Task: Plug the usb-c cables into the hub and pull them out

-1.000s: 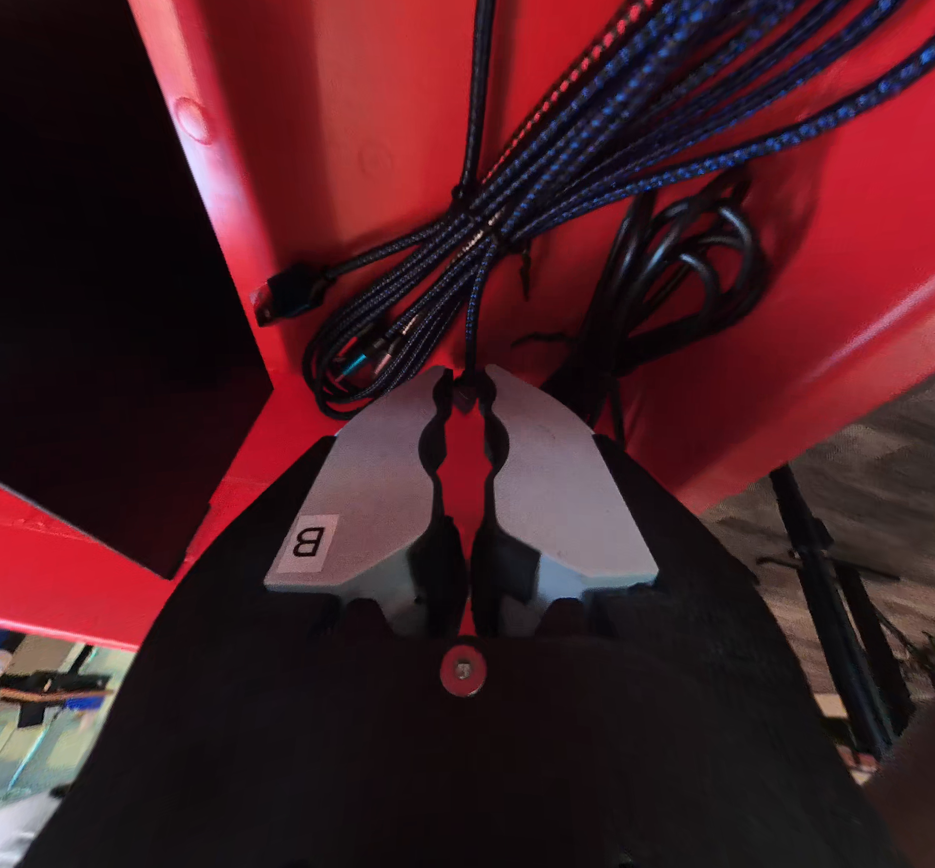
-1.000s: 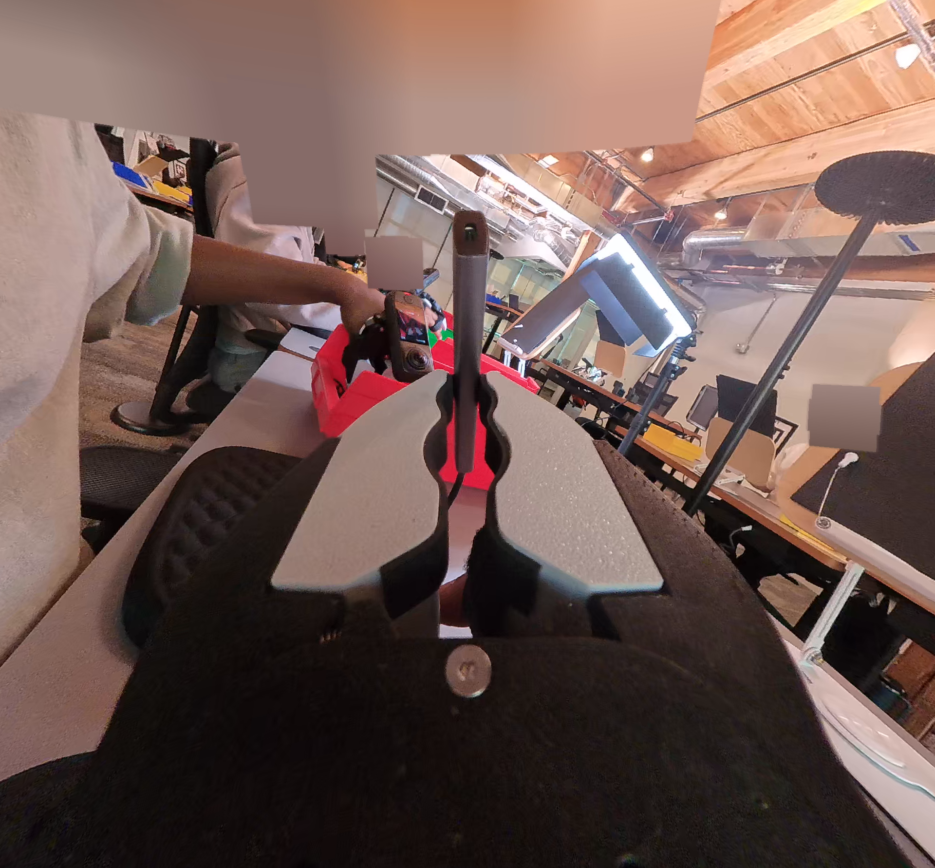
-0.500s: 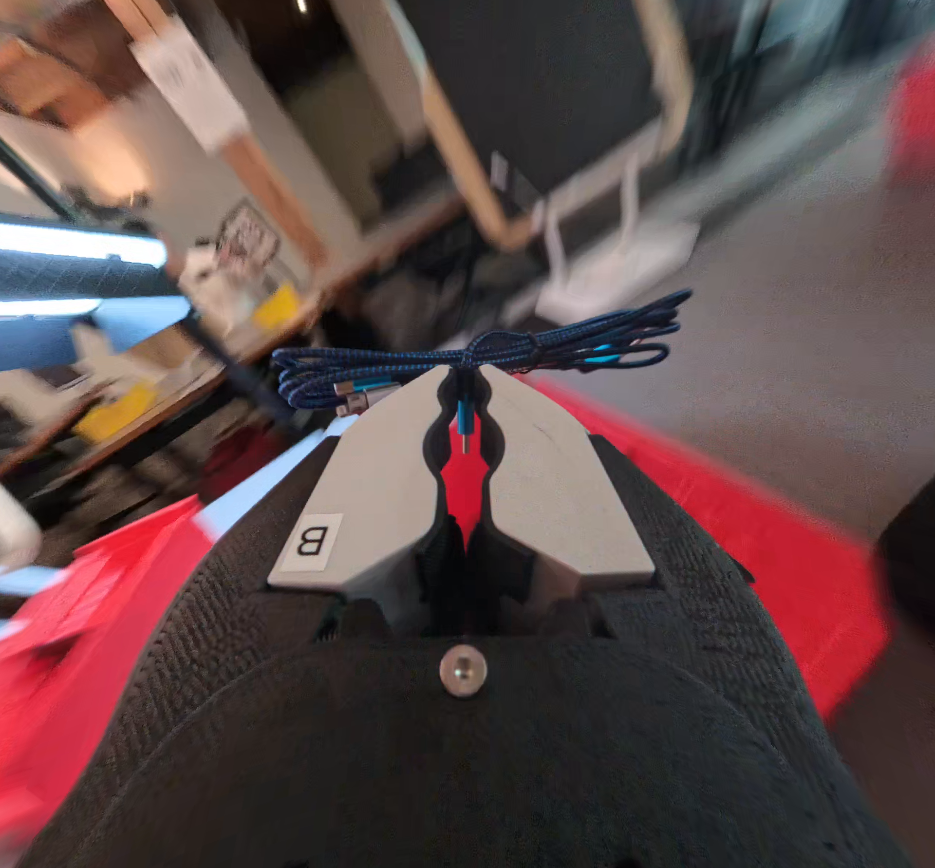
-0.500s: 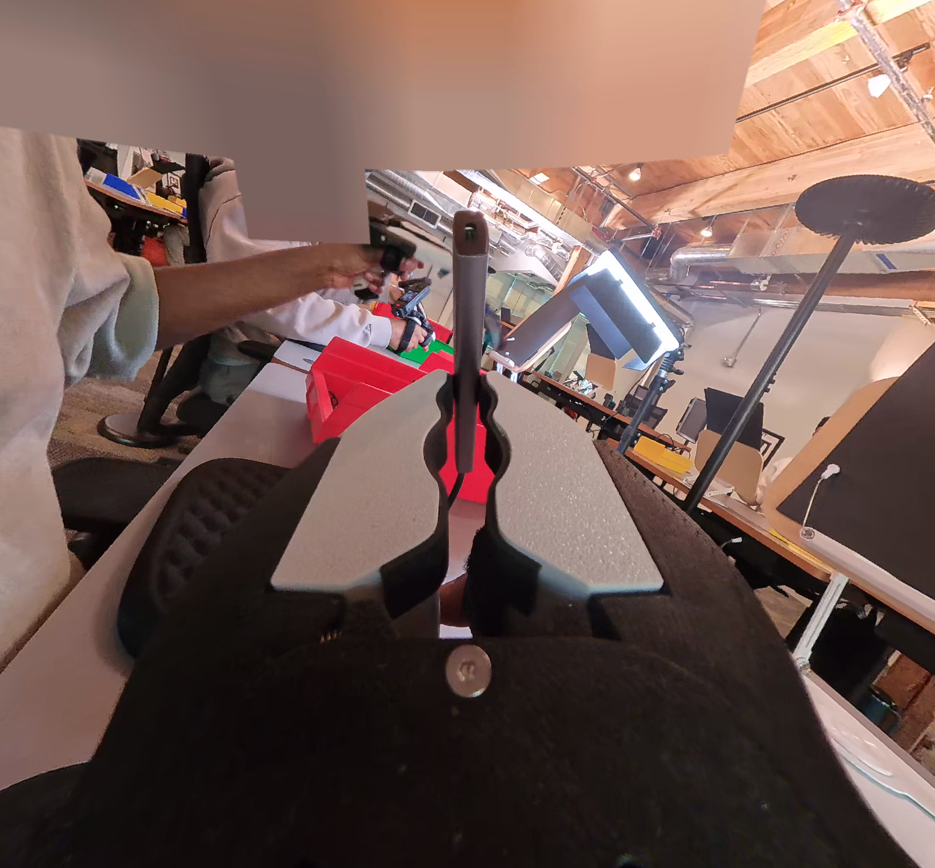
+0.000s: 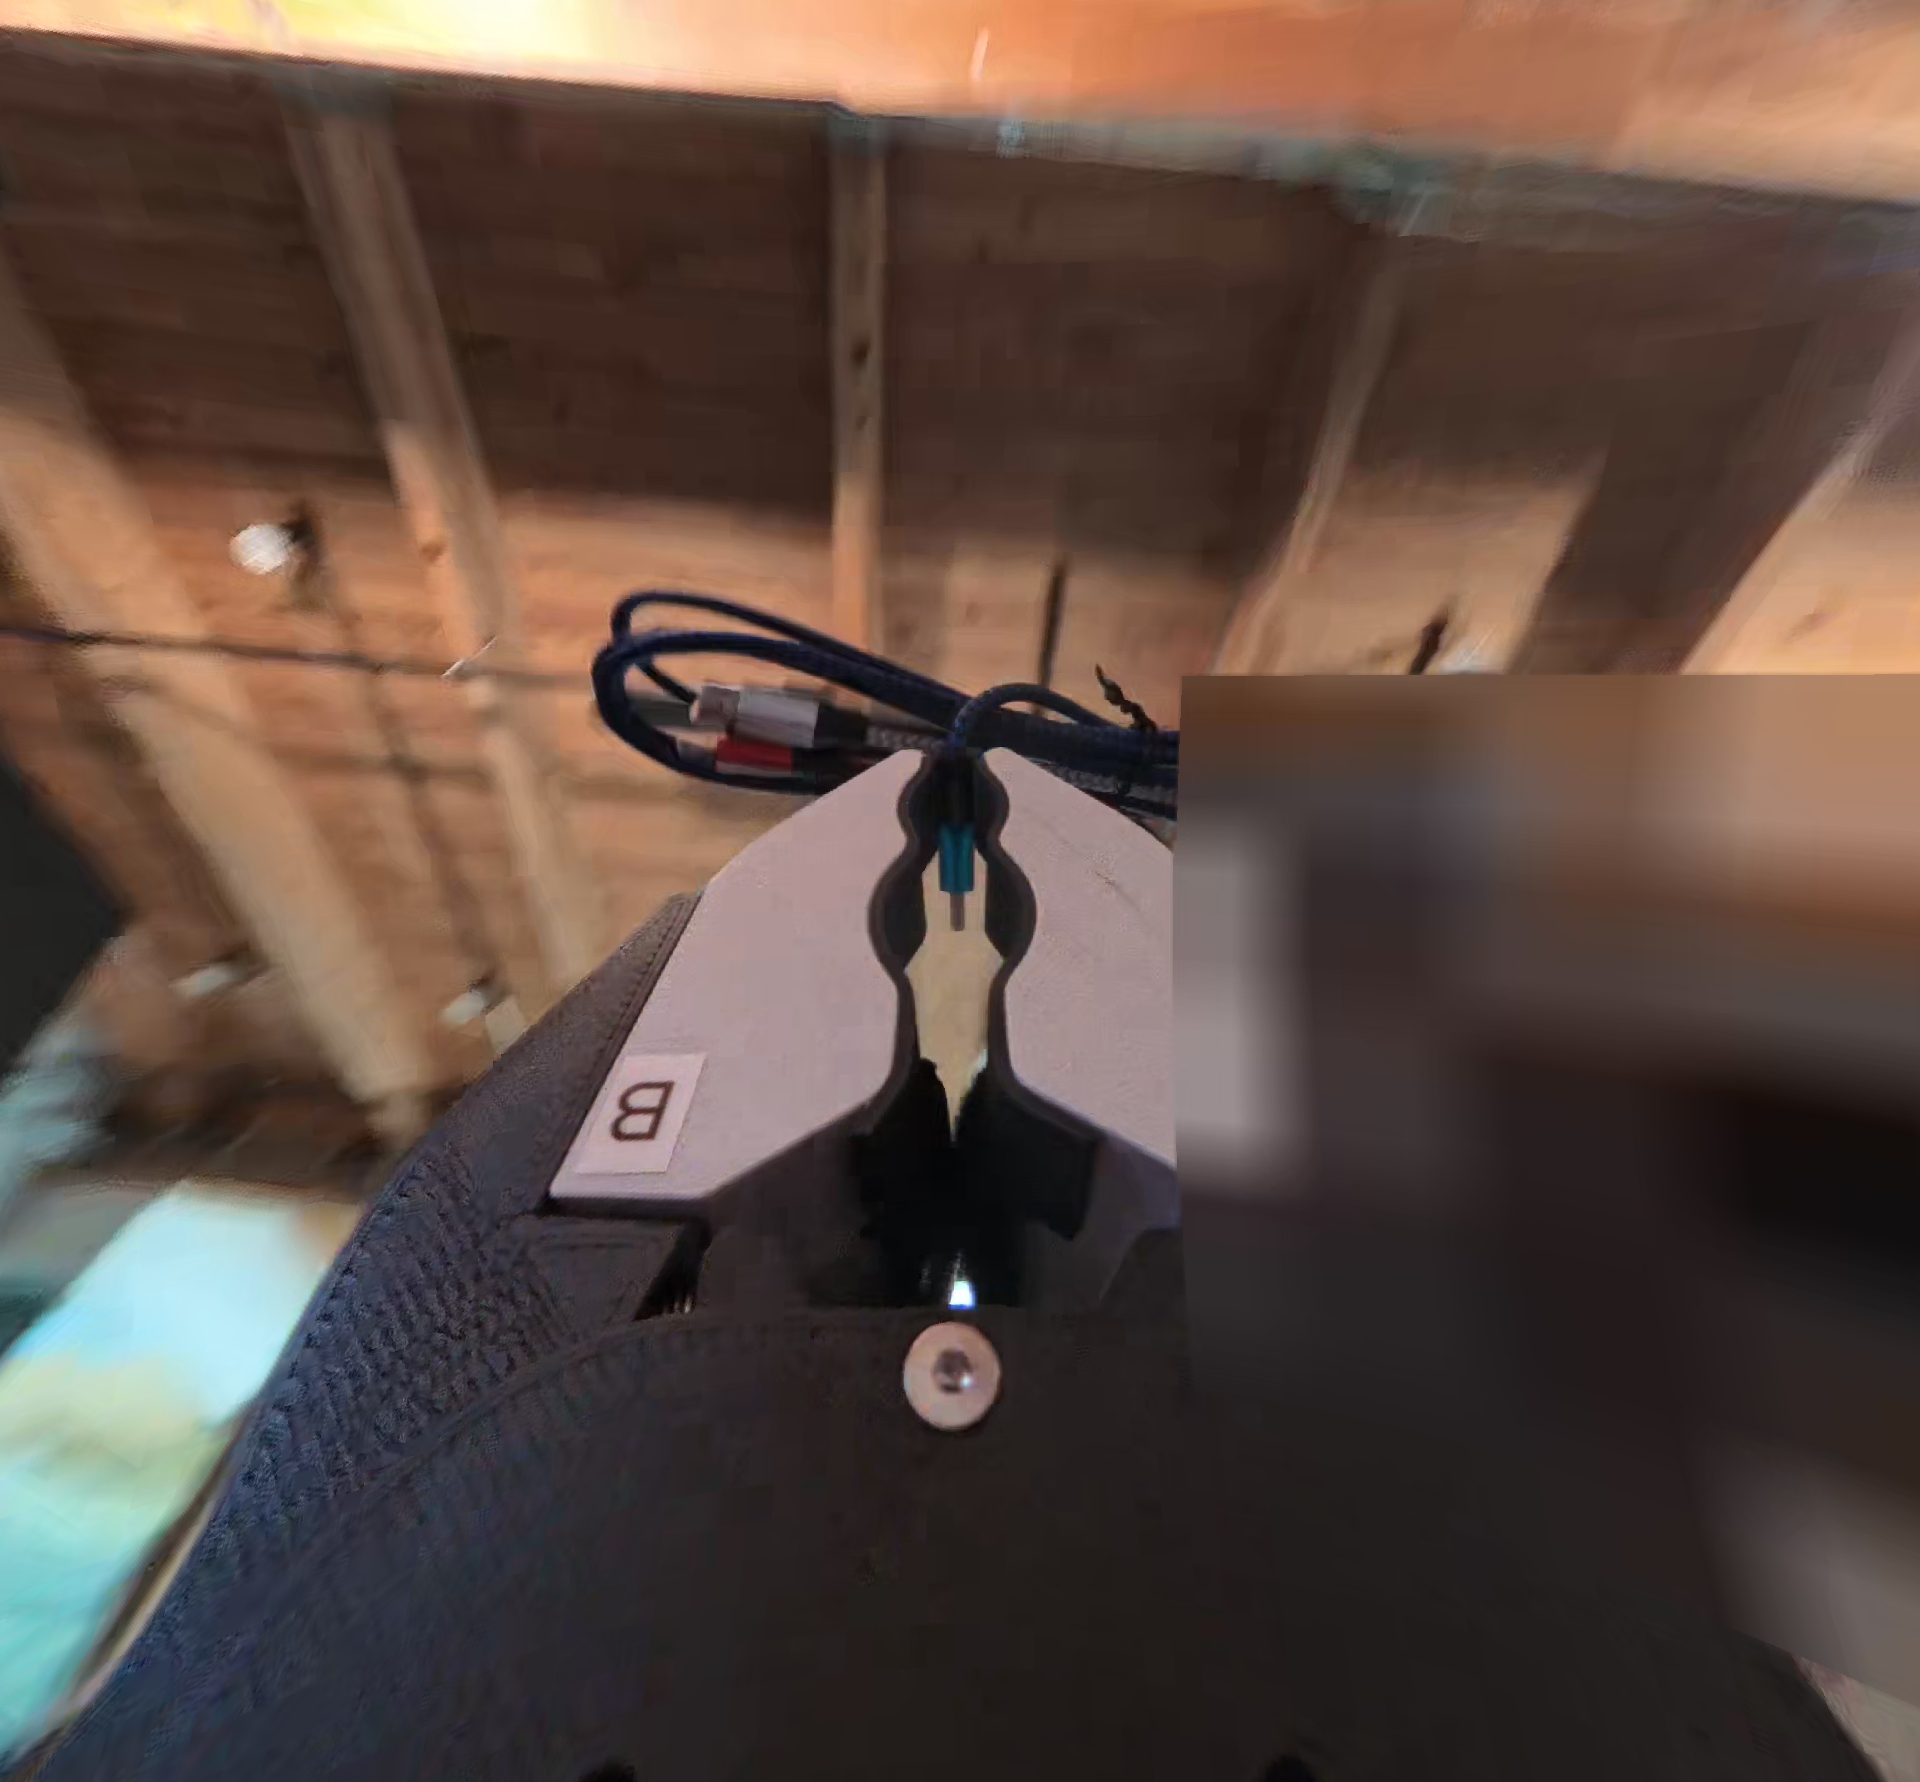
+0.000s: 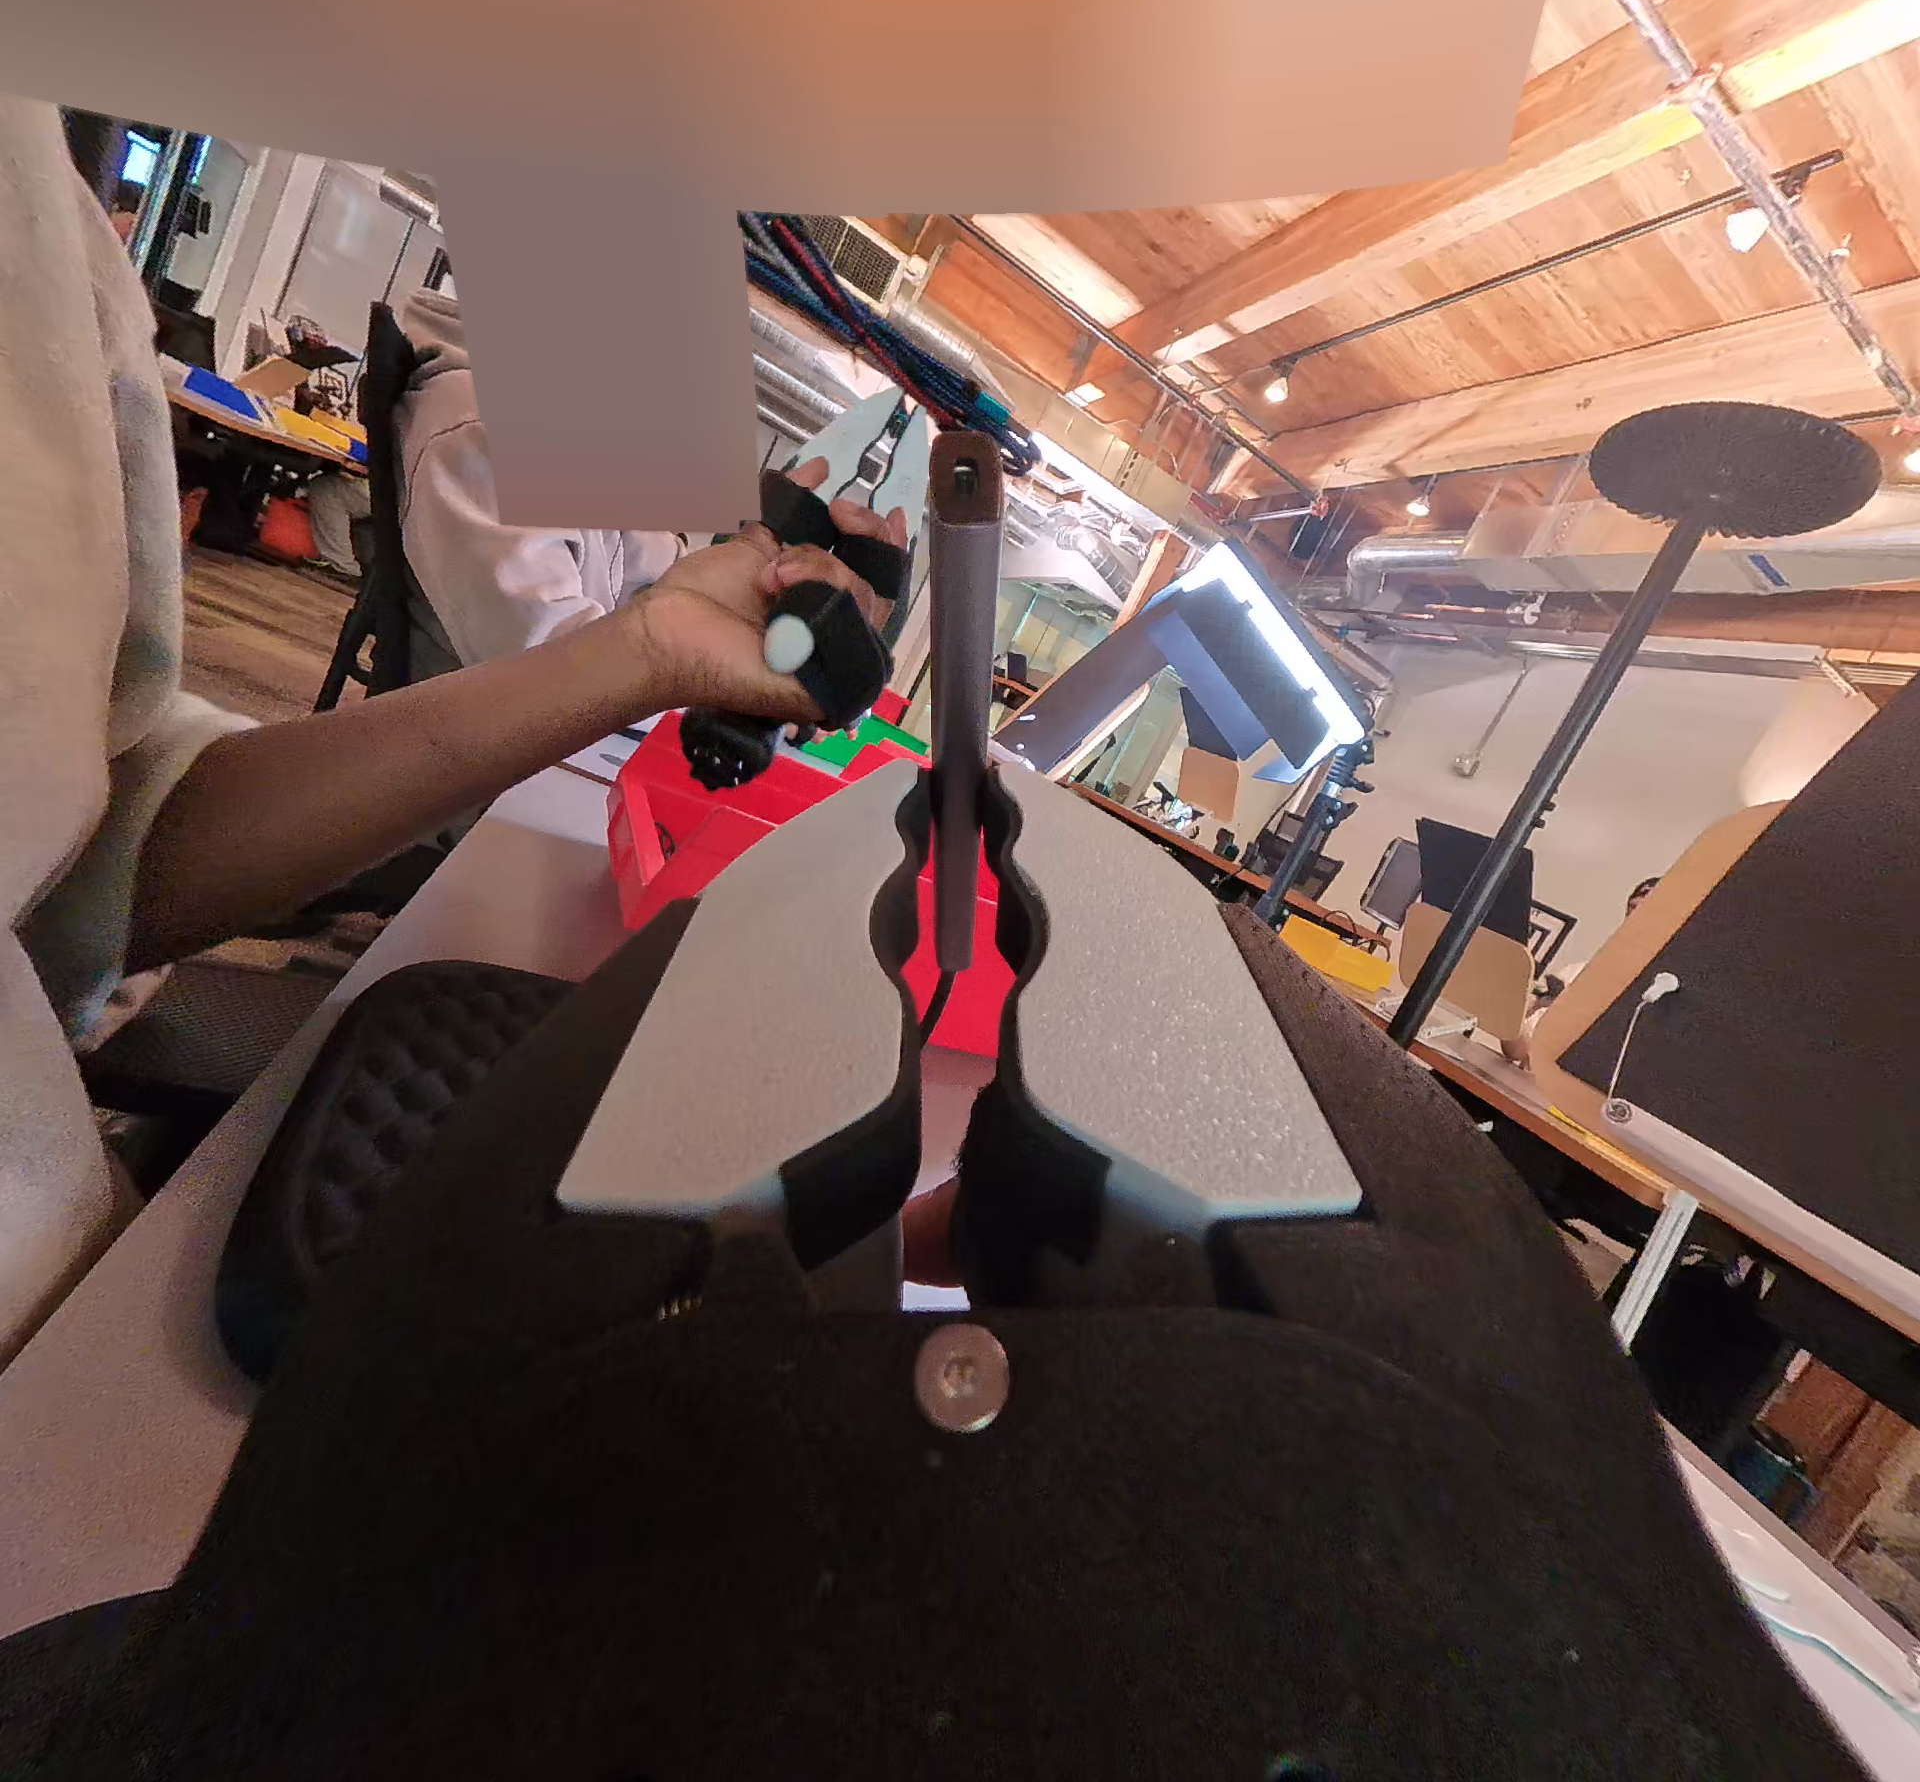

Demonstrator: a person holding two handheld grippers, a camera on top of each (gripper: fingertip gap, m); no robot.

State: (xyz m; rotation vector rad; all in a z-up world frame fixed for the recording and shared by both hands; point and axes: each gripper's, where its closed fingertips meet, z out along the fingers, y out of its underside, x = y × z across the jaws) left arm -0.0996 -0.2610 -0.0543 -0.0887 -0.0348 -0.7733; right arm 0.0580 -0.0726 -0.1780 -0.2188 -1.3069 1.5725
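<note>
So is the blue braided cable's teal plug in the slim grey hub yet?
Out: teal plug sits clamped in left gripper, apart from hub.

Busy workshop behind the fingers, wood ceiling overhead

Red bin (image 6: 727,813) sits on the white table (image 6: 499,859) just past the fingertips, a green one (image 6: 862,745) tucked behind it. Right of the fingers there's a lit light panel (image 6: 1262,652), plus a black stand pole (image 6: 1538,797) with a round disc on top.

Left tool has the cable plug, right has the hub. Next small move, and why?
Probably bring the left tool toward the hub and turn the teal plug to face it: the hub stands upright in the right tool, nothing plugged in its top end.
</note>
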